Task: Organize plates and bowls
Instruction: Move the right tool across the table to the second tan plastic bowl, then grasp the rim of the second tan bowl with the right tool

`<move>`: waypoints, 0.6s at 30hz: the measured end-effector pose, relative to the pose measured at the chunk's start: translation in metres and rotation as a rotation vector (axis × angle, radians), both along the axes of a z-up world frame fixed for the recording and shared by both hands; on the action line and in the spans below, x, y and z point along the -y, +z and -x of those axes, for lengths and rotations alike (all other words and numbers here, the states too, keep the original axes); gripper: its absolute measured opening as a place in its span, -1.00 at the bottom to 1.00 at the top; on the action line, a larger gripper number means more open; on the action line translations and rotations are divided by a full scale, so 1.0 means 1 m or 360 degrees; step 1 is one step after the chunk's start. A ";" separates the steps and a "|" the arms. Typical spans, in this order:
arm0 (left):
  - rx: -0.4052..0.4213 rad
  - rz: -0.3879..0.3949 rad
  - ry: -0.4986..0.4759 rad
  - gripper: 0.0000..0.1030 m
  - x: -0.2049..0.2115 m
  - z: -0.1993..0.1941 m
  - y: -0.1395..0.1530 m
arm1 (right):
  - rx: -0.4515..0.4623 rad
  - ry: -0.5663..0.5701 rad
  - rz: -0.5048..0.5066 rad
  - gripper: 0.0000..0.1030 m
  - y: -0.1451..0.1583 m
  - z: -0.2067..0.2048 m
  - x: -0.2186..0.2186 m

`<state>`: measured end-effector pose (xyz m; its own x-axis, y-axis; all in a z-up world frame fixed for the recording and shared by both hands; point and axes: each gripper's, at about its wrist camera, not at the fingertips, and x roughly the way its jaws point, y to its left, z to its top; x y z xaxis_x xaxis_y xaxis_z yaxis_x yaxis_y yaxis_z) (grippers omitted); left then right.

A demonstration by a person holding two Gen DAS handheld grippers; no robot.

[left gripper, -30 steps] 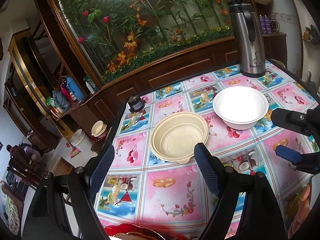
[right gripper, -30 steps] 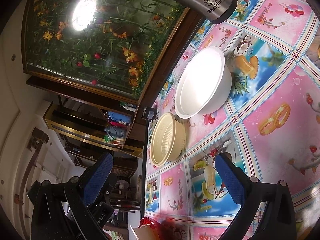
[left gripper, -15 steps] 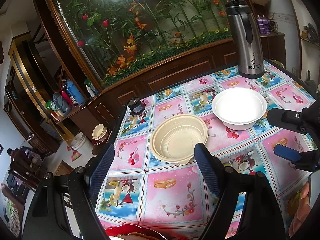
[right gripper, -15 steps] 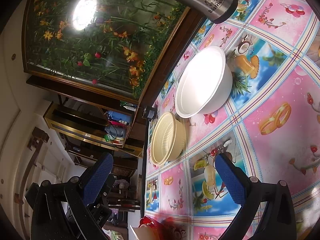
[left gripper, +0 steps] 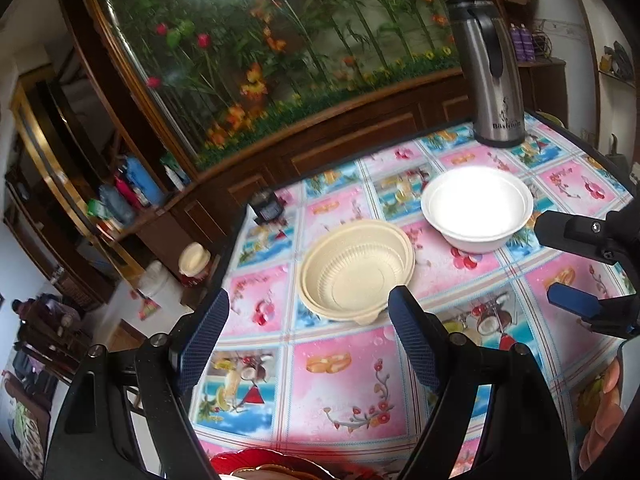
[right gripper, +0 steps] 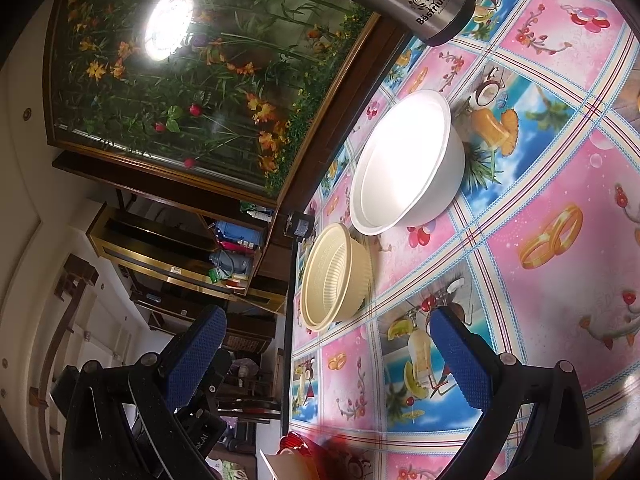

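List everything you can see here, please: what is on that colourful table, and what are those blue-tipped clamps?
Beige bowl: one, cream, near the table's left edge.
White bowl: one, white, right of the beige bowl, apart from it.
Flask: one, steel with black handle, far corner.
Small dark object: one, far left edge; too blurred to name.
Red dish: one, red, at the near edge, mostly cut off.
Tablecloth: one, pink and blue squares.
Left gripper: blue pads, open, empty.
Right gripper: blue pads, open, empty.
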<state>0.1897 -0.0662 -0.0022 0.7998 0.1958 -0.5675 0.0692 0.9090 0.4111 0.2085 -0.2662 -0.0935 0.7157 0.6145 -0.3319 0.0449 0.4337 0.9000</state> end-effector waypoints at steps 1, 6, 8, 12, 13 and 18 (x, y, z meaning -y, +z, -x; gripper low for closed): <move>-0.0055 0.0026 0.0006 0.61 -0.006 -0.007 -0.002 | -0.0007 -0.0001 0.0003 0.99 -0.002 -0.001 -0.001; -0.0287 0.0132 0.0244 0.61 -0.060 -0.074 -0.017 | 0.0001 0.0049 0.0069 0.99 -0.007 -0.020 -0.019; -0.0353 0.0139 0.0365 0.61 -0.080 -0.105 -0.025 | -0.0015 0.0080 0.0050 0.99 -0.011 -0.036 -0.028; -0.0476 0.0243 0.0466 0.61 -0.098 -0.141 -0.044 | -0.0040 0.0096 0.0064 0.99 -0.014 -0.067 -0.052; -0.0489 0.0269 0.0485 0.61 -0.100 -0.147 -0.048 | -0.0045 0.0094 0.0075 0.99 -0.015 -0.073 -0.057; -0.0598 0.0321 0.0493 0.61 -0.094 -0.168 -0.070 | -0.0063 0.0092 0.0178 0.98 -0.017 -0.100 -0.091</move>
